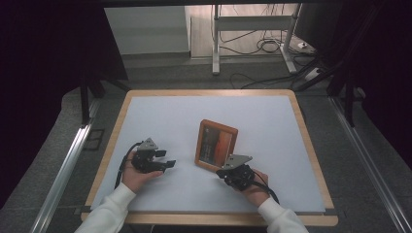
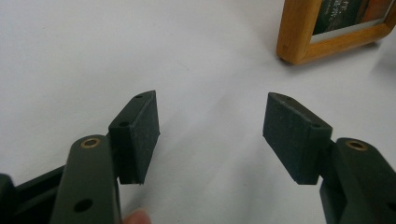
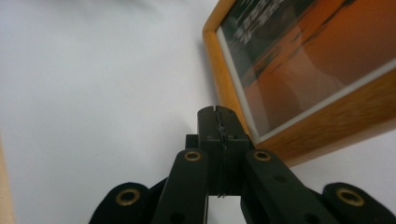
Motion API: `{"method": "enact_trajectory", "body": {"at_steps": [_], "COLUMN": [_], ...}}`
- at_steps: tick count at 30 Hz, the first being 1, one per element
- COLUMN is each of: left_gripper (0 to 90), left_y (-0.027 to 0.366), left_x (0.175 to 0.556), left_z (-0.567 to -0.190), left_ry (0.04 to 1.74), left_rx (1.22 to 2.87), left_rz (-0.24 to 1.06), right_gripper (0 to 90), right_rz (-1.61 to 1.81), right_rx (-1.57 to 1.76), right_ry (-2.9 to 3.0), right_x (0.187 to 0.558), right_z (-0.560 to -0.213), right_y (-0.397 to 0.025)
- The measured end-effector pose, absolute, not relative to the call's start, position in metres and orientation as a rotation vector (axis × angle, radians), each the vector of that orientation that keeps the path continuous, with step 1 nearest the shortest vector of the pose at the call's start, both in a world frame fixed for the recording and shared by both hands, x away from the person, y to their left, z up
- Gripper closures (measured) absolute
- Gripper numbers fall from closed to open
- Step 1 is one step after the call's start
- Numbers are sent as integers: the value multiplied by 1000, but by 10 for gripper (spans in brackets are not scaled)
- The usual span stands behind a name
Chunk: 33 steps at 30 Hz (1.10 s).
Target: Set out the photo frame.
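Nearest: two white sleeves [image 1: 114, 208] entered from the near edge of the desk [image 1: 160, 111], a white surface with a light wooden rim.

Left tongs [image 1: 167, 163], held at near left: jaws stood well apart with bare white desk between them; dark pads [image 2: 140, 133] faced each other, empty. A fingertip showed at the near edge of the left gripper view.

Right tongs [image 3: 218, 116], held at near centre-right: jaws pressed together with nothing between them, tips just beside the near left corner of the picture frame; contact could not be told.

Picture frame [image 1: 216, 144]: wooden, rounded corners, lying flat near the desk's centre, right of the left tongs and well apart from them. Picture showed an orange field below a dark band with pale lettering, too blurred to read.

Farthest: floor beyond the desk with metal stand legs [image 1: 215, 43] and loose cables [image 1: 265, 46].
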<state>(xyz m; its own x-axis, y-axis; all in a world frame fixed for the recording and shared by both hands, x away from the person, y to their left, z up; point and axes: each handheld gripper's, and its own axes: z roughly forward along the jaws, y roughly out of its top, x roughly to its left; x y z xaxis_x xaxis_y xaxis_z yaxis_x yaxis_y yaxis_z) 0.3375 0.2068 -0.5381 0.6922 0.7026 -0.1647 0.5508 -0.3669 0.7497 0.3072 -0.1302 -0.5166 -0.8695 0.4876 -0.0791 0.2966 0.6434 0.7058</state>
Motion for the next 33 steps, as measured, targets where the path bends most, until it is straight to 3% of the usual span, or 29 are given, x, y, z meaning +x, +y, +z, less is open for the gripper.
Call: {"method": "enact_trajectory", "body": {"at_steps": [33], "left_gripper": [354], "left_y": [207], "left_x": [338], "left_z": [-540], "left_ry": [960], "left_rx": [2071], "left_rz": [226], "right_gripper": [900], "right_rz": [1018], "right_rx": [725], "right_ry": [2578], "right_x": [325], "right_z": [-521], "right_y": [-156]}}
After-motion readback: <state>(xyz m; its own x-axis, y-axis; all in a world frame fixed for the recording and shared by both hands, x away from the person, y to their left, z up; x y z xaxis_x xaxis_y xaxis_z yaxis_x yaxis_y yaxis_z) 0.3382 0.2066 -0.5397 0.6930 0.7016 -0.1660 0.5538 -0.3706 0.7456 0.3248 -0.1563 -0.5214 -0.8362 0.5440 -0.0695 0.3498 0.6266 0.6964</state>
